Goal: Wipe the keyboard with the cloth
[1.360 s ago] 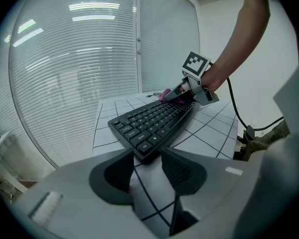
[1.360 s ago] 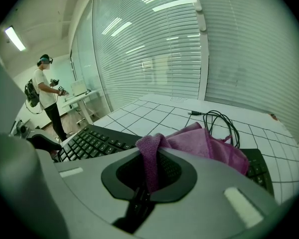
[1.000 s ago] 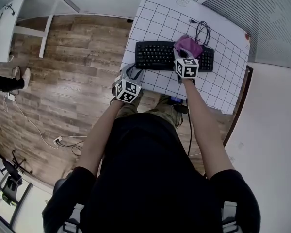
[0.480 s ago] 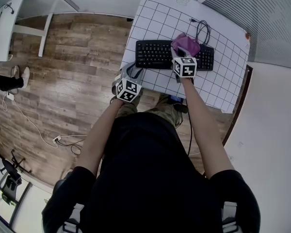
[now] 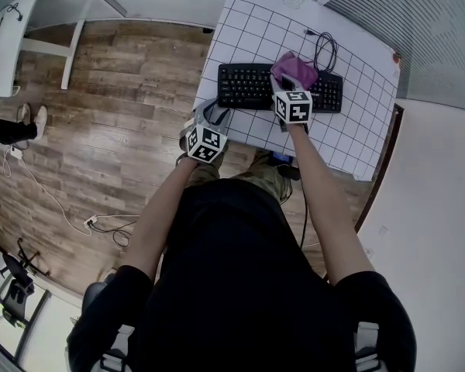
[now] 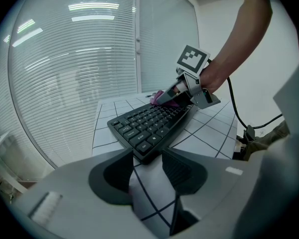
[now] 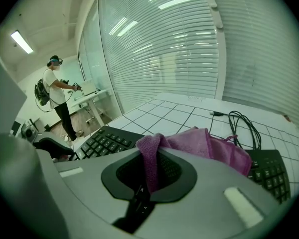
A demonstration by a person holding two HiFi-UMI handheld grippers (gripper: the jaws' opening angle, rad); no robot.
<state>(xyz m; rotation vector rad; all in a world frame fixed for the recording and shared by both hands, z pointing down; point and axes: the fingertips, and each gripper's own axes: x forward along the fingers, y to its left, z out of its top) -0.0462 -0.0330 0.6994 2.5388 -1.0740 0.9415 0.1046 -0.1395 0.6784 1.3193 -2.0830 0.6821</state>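
Slid slightly left along the black keyboard within 1 s, purple cloth pinched in the right gripper fingers on keys right of keyboard centre, likely mid-wipe; left gripper fingers apart, empty, beside the keyboard's front-left corner.

Quick headcount from where I'm standing: one black keyboard; one white gridded table under it; one purple cloth; one loose black cable coiled on the table behind the keyboard; two handheld grippers, the left gripper and the right gripper; two marker cubes, the left cube and the right cube; two people, the gripper holder and a second person further back in the room.
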